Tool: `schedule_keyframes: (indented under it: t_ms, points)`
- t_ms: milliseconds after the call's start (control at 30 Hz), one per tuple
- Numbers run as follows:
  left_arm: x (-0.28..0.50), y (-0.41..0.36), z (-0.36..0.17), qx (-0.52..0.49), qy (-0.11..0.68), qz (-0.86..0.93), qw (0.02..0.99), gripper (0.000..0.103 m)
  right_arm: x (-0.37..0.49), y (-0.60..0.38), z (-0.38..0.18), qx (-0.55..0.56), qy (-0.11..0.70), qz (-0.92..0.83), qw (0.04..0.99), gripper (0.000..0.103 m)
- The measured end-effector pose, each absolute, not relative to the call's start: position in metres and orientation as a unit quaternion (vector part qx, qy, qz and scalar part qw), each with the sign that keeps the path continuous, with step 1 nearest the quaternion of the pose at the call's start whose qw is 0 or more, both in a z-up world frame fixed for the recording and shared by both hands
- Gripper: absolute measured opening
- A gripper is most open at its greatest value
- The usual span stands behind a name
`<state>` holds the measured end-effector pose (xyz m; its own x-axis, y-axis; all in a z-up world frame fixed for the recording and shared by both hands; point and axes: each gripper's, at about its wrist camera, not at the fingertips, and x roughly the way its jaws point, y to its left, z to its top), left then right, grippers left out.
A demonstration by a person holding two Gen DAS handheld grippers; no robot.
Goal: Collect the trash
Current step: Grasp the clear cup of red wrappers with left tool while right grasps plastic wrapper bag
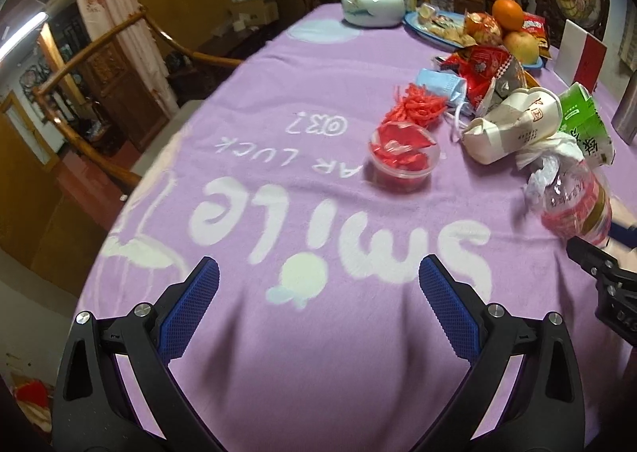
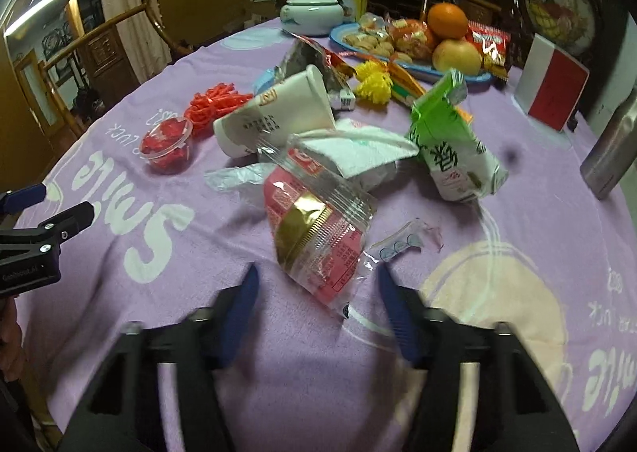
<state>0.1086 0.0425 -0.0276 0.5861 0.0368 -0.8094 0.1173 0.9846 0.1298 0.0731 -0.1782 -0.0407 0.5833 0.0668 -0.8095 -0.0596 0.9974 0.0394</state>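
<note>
Trash wrapper [image 2: 318, 229] lies (crumpled) before the right tool [image 2: 318, 292], gaping.

One crushed white paper cup [image 2: 274, 113] lies at centre. One clear plastic tub of red wrappers [image 2: 169, 147] sits at nine o'clock, one tangle of red plastic strips [image 2: 215, 103] just beyond it. One green-and-white carton [image 2: 450, 137] lies at two o'clock. One clear pink-and-gold printed plastic wrapper [image 2: 318, 229] lies at six o'clock. One orange [image 2: 448, 20] and one apple [image 2: 456, 55] rest at twelve o'clock on one blue plate [image 2: 342, 32].
</note>
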Motion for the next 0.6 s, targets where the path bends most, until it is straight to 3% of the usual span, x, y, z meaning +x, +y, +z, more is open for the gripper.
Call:
schedule_keyframes:
  t_ms: [100, 167, 600]
  points:
    - [0.125, 0.034, -0.028, 0.083, 0.458, -0.03, 0.884, 0.097, 0.07, -0.182, -0.038, 0.011, 0.435, 0.032, 0.9, 0.027]
    - [0.137, 0.027, -0.029, 0.084, 0.459, -0.031, 0.884, 0.097, 0.066, -0.187, -0.032, 0.013, 0.422, 0.033, 0.906, 0.005]
    - [0.188, -0.016, -0.049, 0.114, 0.475, -0.036, 0.872, 0.097, 0.055, -0.222, -0.013, 0.087, 0.396, 0.06, 0.912, 0.005]
